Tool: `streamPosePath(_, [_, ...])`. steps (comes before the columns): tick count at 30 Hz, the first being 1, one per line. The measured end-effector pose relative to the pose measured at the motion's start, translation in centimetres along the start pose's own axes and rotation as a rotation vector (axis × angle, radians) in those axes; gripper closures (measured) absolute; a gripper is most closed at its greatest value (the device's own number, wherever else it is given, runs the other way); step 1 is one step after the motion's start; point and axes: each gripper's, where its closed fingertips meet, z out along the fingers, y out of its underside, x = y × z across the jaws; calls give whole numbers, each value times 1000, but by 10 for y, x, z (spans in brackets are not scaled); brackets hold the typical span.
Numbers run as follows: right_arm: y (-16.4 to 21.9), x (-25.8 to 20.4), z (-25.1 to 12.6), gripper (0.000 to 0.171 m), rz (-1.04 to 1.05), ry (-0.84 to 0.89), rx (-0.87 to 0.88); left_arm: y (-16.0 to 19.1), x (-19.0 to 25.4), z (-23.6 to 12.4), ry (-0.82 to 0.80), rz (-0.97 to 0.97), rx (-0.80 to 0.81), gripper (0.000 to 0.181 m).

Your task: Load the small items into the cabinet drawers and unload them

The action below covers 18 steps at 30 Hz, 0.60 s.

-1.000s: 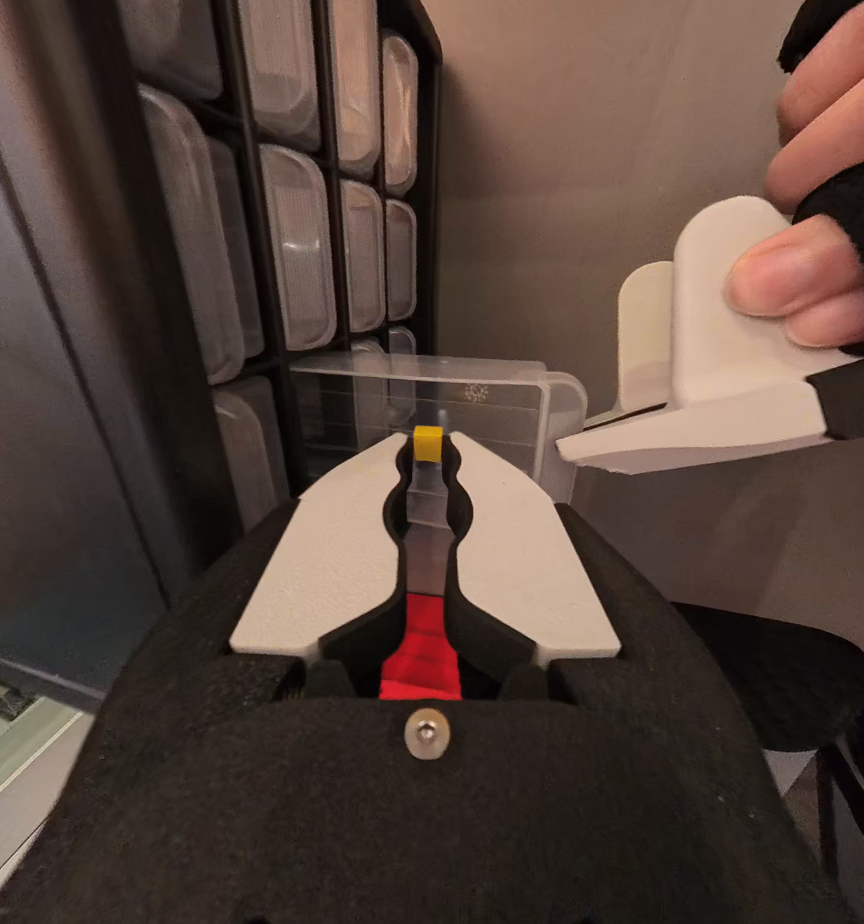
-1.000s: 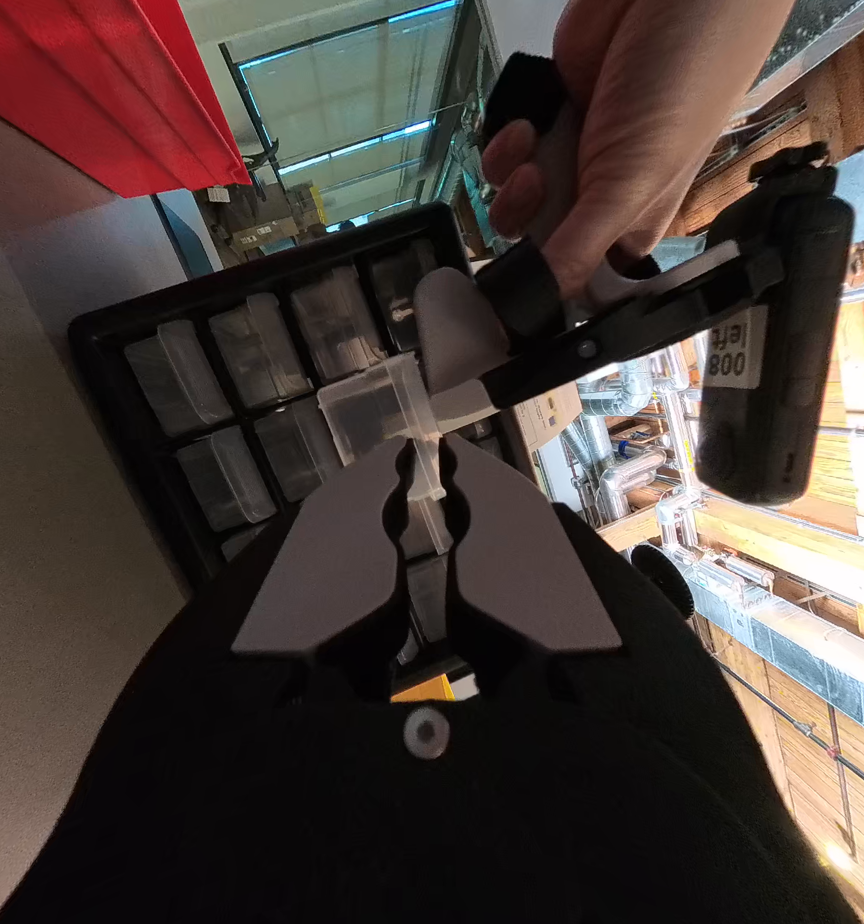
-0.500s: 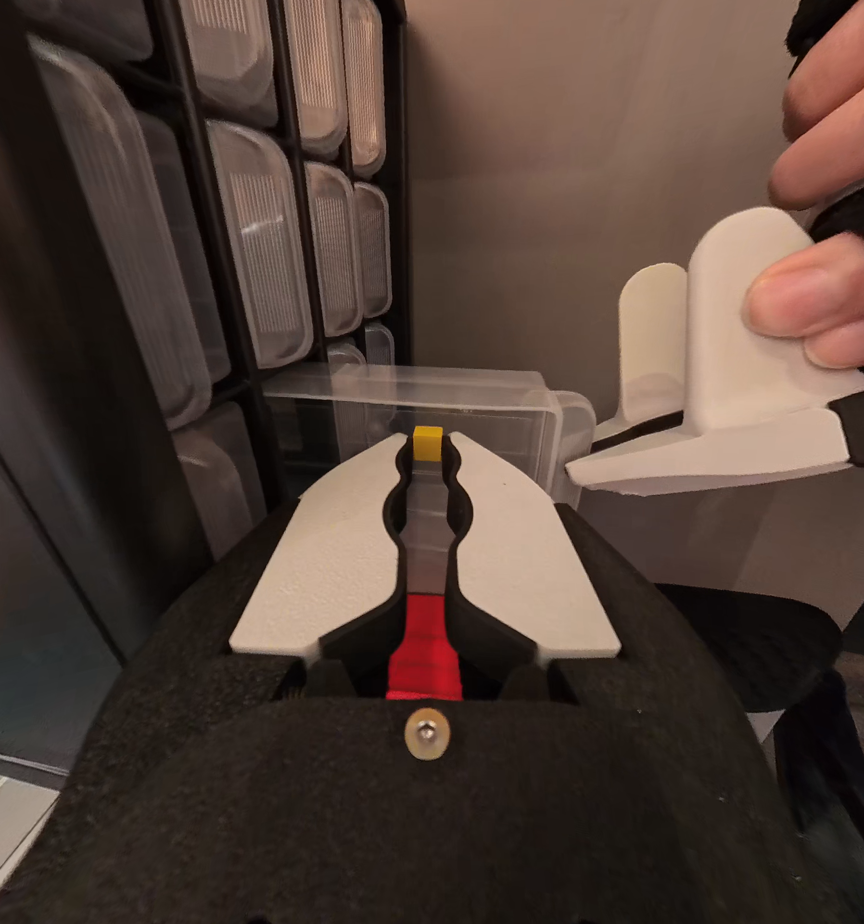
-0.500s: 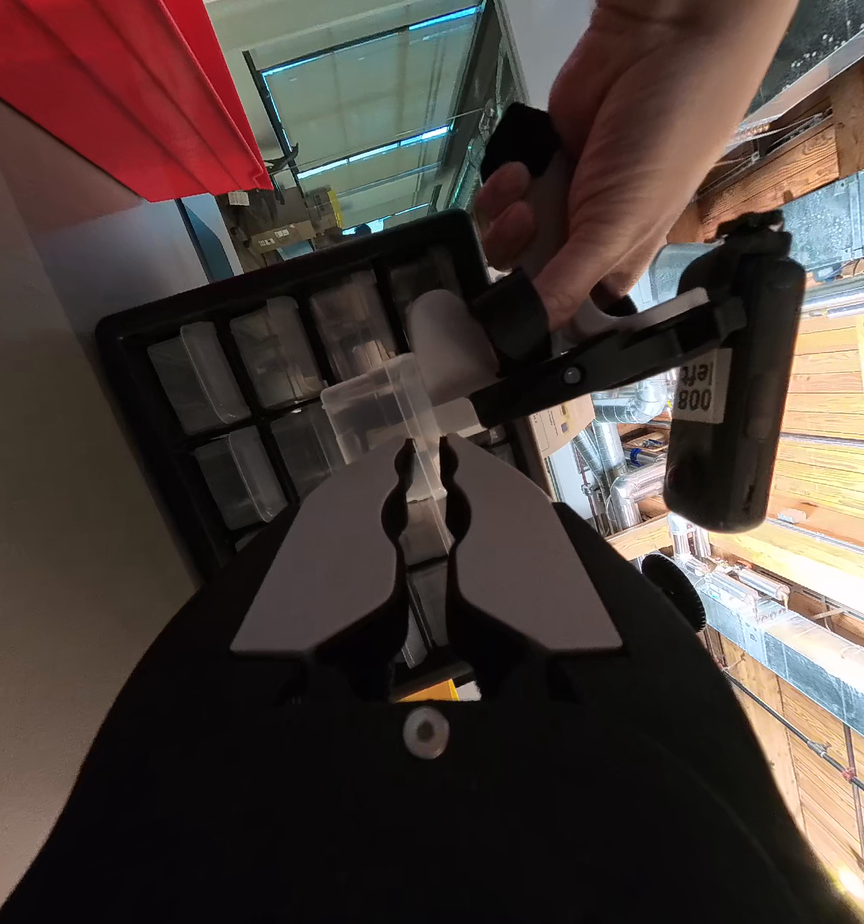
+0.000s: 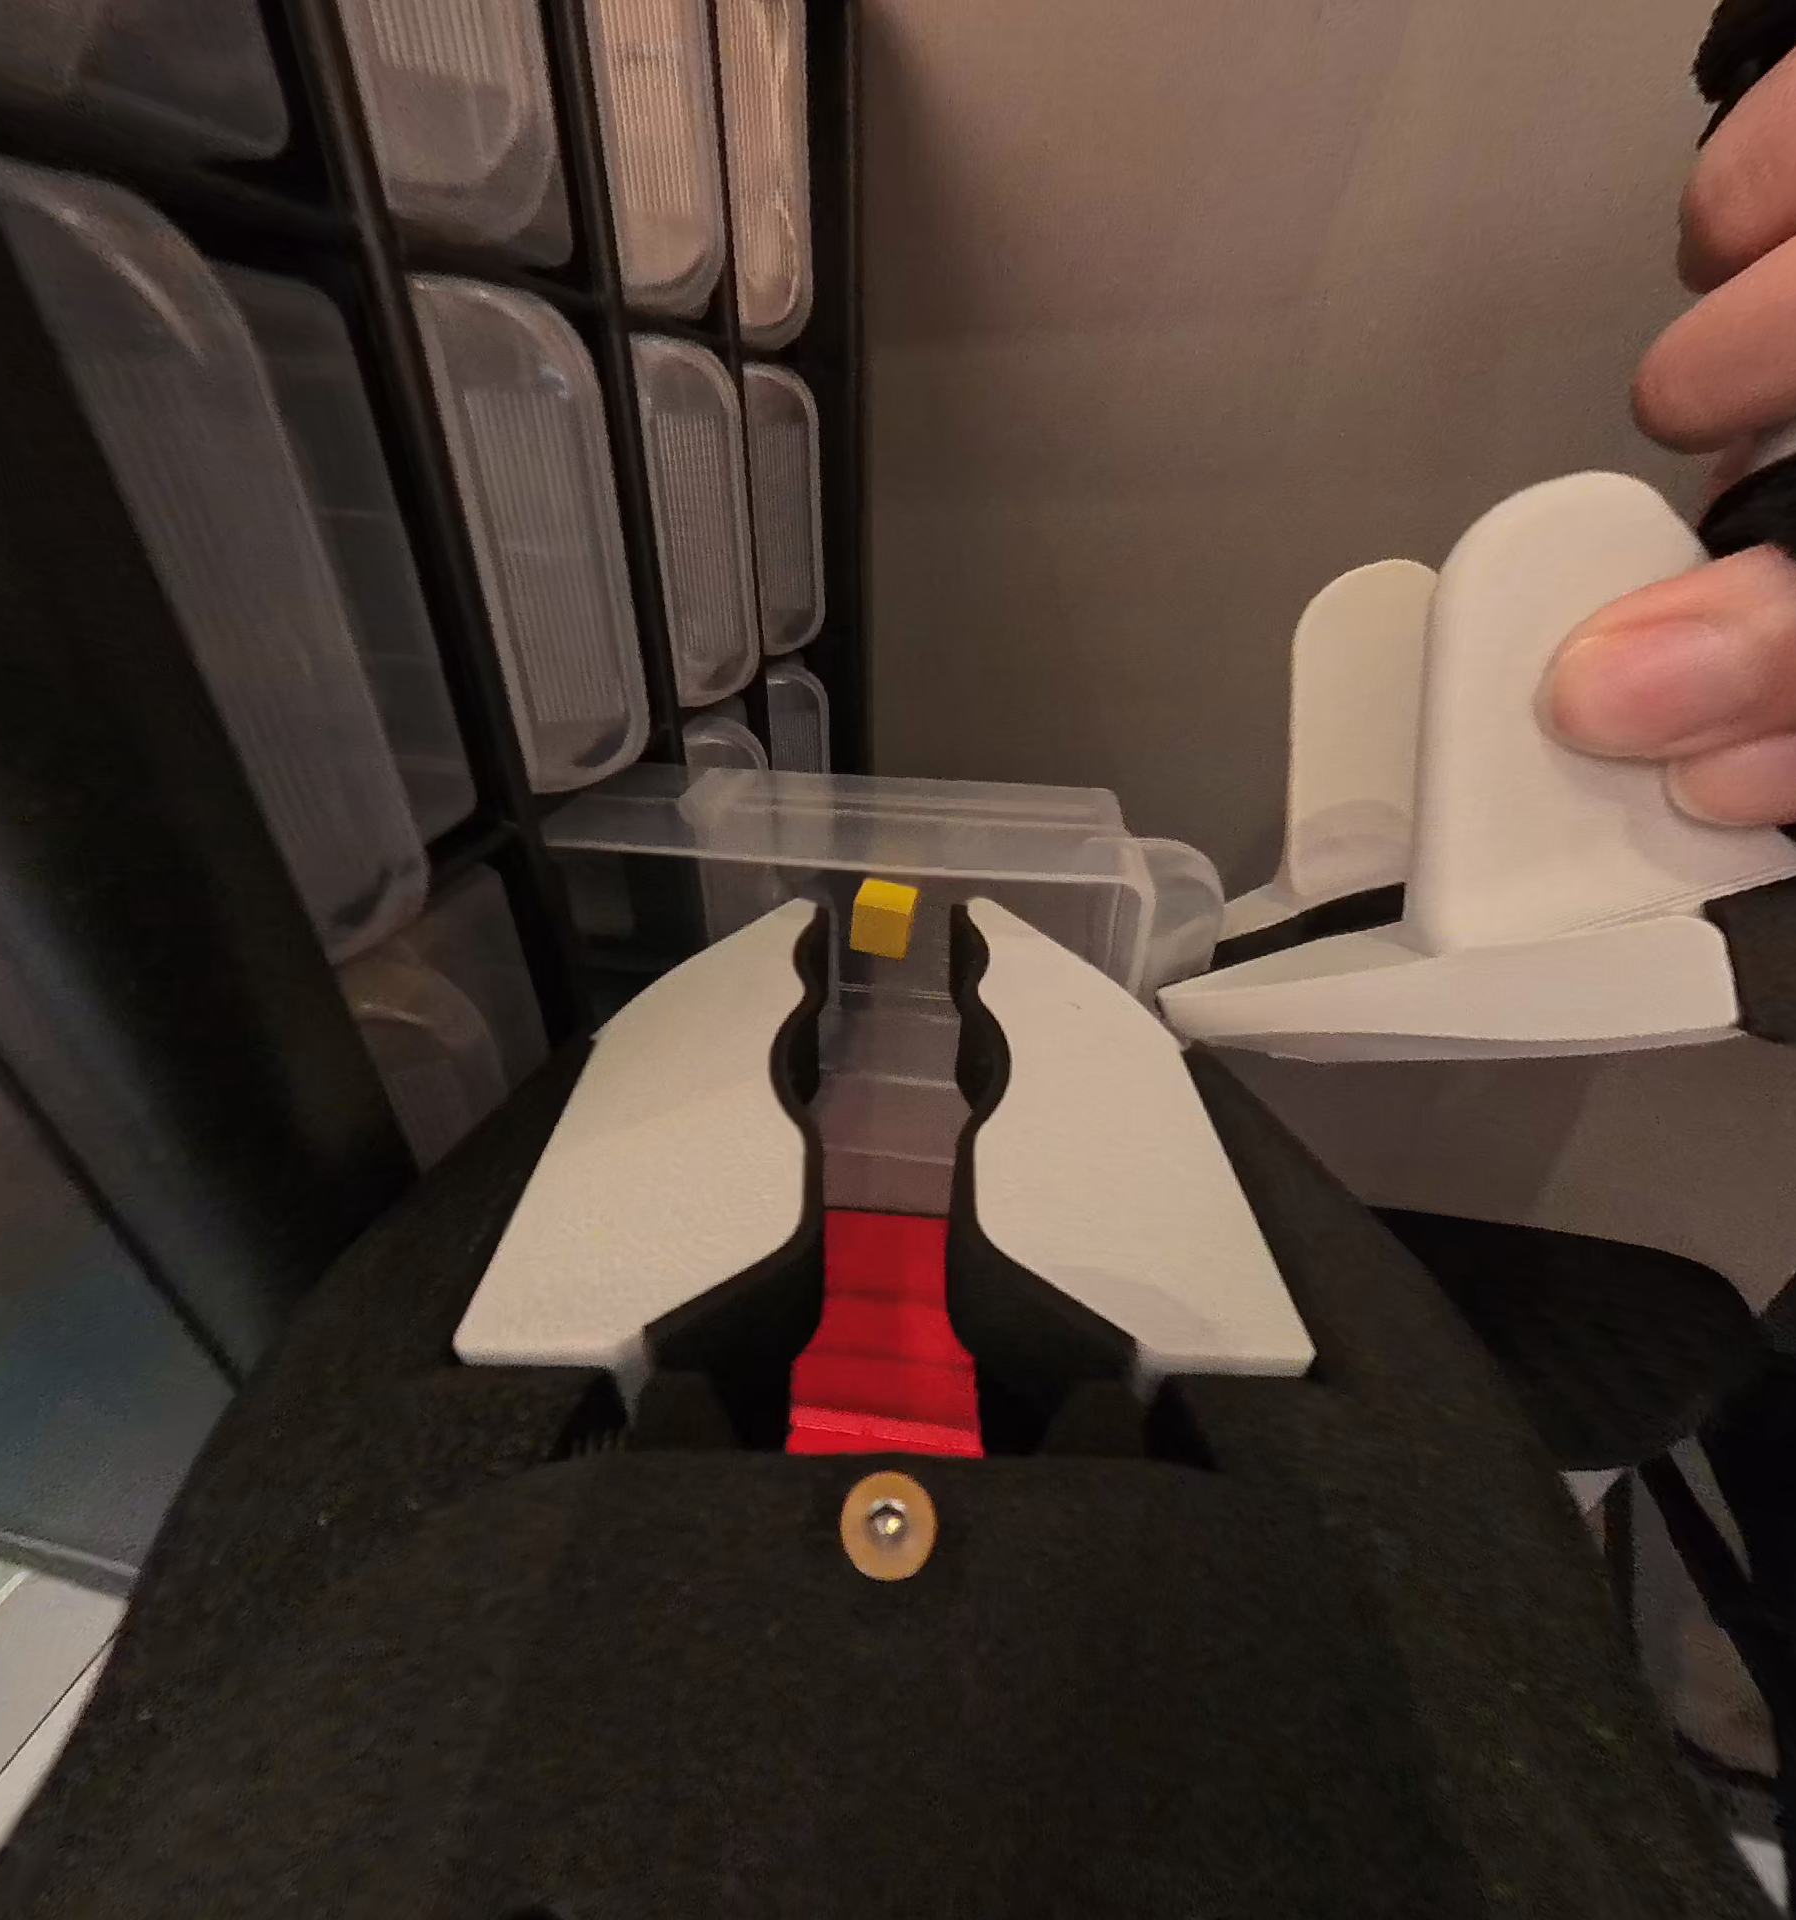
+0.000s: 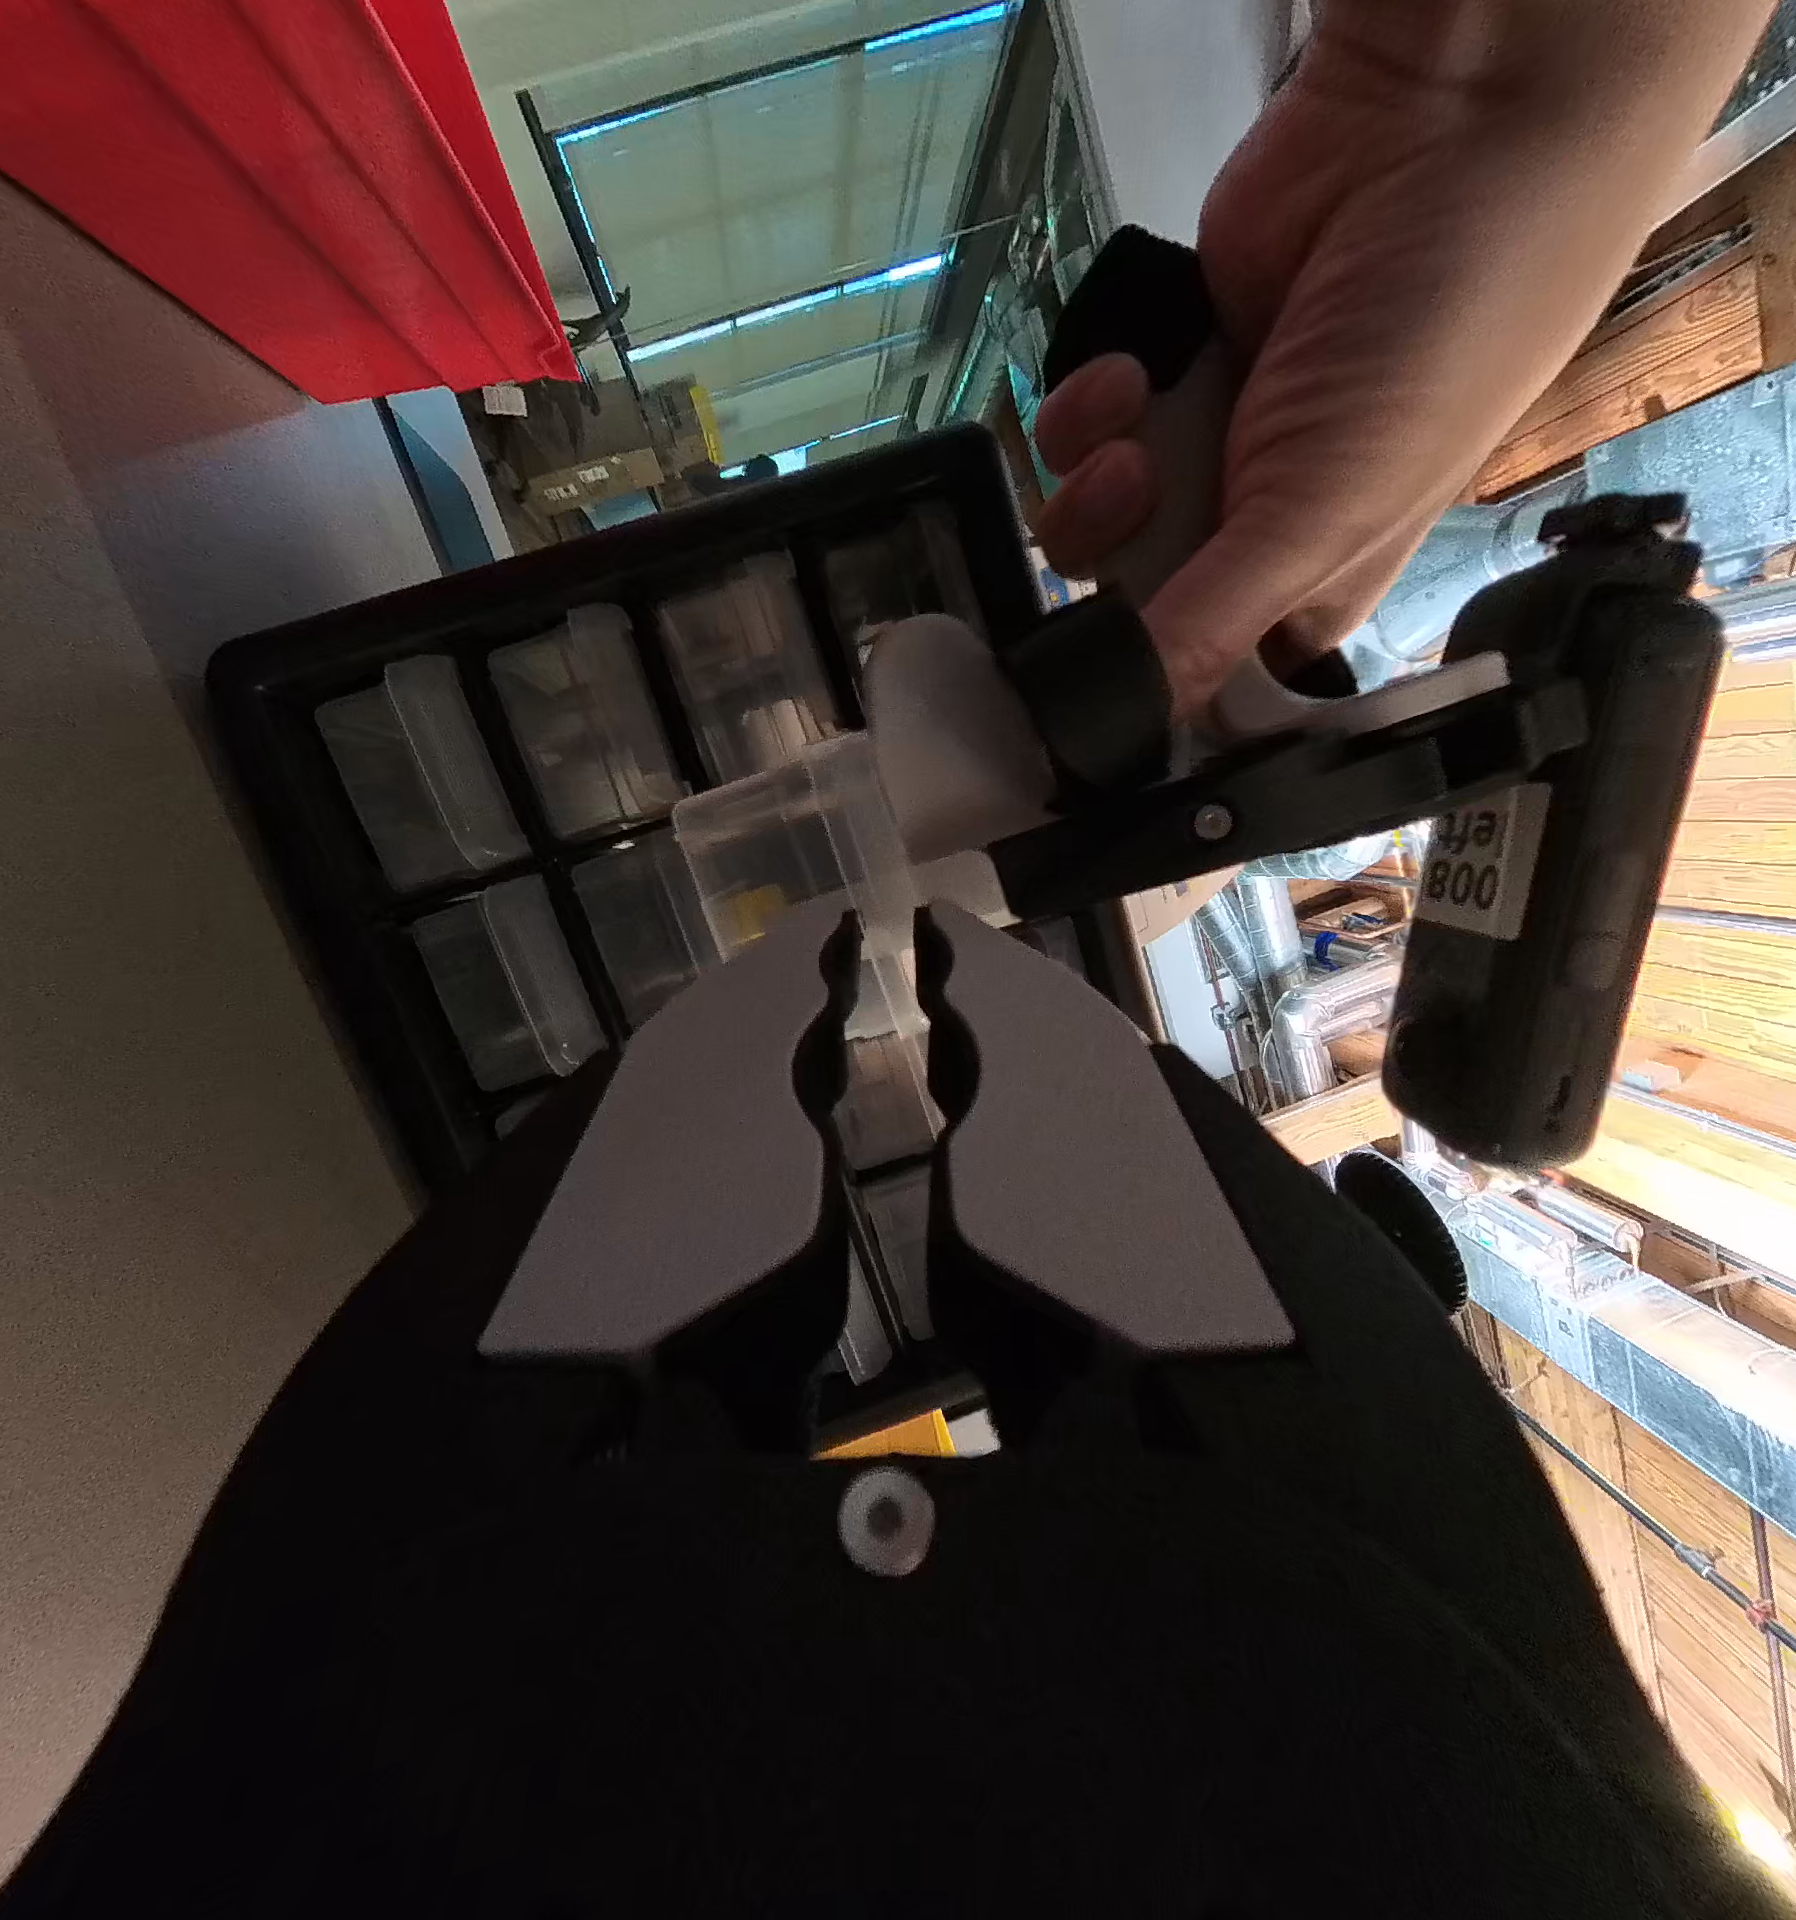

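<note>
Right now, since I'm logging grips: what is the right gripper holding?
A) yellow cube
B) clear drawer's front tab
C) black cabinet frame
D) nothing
B: the right gripper is shut on the front tab of the pulled-out clear drawer.

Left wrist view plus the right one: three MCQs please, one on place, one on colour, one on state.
1. Where is the small cube?
A. Between the left gripper's fingertips, at the pulled-out drawer
B. On the floor
C. Inside a shut drawer

2. What colour is the cube?
A. Blue
B. Yellow
C. Green

3. What is the right gripper doing?
A. Wide open, touching nothing
B. Shut on the cube
C. Shut on the drawer's front tab

Key:
1 A: the cube sits between the left gripper tips, against the clear drawer.
2 B: it is plainly yellow.
3 C: the right gripper pinches the front tab.
</note>
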Motion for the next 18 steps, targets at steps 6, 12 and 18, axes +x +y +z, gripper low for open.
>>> streamPosePath(6, [4, 0, 3, 160, 10, -4, -6, 2, -5, -42, -94, -74, 171, 158])
streamPosePath(12, [10, -1, 20, 160, -5, -17, -25, 58, -2, -97, -243, -263, 350, 158])
streamPosePath(18, [27, -2, 45, 160, -3, -29, -84, 162, -7, -101, -393, -517, 359, 158])
